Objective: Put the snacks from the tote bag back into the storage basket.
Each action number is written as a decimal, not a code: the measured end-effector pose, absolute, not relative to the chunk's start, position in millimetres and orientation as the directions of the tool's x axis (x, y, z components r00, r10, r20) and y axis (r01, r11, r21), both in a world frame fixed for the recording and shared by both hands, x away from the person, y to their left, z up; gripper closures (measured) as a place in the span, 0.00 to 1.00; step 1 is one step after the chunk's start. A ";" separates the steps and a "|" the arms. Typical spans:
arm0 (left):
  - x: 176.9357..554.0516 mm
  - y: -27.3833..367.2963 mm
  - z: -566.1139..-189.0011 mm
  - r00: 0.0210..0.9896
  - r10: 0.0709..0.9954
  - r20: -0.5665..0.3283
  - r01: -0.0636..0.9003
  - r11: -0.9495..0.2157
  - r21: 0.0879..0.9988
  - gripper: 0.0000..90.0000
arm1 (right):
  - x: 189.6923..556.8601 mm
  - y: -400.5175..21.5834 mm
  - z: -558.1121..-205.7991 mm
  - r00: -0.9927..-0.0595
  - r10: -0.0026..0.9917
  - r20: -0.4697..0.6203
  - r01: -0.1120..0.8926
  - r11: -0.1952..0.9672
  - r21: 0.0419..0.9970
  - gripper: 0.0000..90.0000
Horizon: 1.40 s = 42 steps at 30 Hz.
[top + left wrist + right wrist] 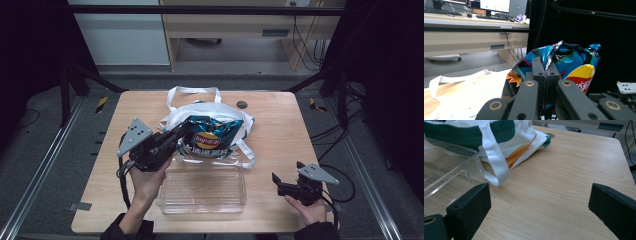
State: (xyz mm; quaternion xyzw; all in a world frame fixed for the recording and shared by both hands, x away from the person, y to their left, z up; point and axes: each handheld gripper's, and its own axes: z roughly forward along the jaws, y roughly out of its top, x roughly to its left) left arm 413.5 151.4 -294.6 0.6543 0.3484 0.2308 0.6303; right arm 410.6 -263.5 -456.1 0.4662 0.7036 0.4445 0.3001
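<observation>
A blue crisp bag (212, 136) with a red and yellow logo hangs just above the white tote bag (235, 117) in the high view. My left gripper (182, 131) is shut on the bag's left edge. In the left gripper view the crisp bag (571, 65) rises past the closed jaws, with my left gripper (545, 73) pinching its foil. My right gripper (278, 181) rests low at the table's front right, open with nothing between its jaws. The right gripper view shows my right gripper (539, 202) over bare wood, the tote bag (506, 137) and its strap ahead.
A clear plastic bin (202, 189) stands at the front middle of the wooden table (280, 130), its wall (446, 170) at the left of the right gripper view. A dark round hole (242, 104) sits near the far edge. Black frame posts flank the table.
</observation>
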 end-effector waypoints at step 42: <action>380.1 165.5 -351.7 0.656 0.737 -0.165 0.272 -0.027 0.962 0.99 | 409.3 -262.9 -456.3 -0.390 0.921 -0.017 0.389 0.181 0.903 0.05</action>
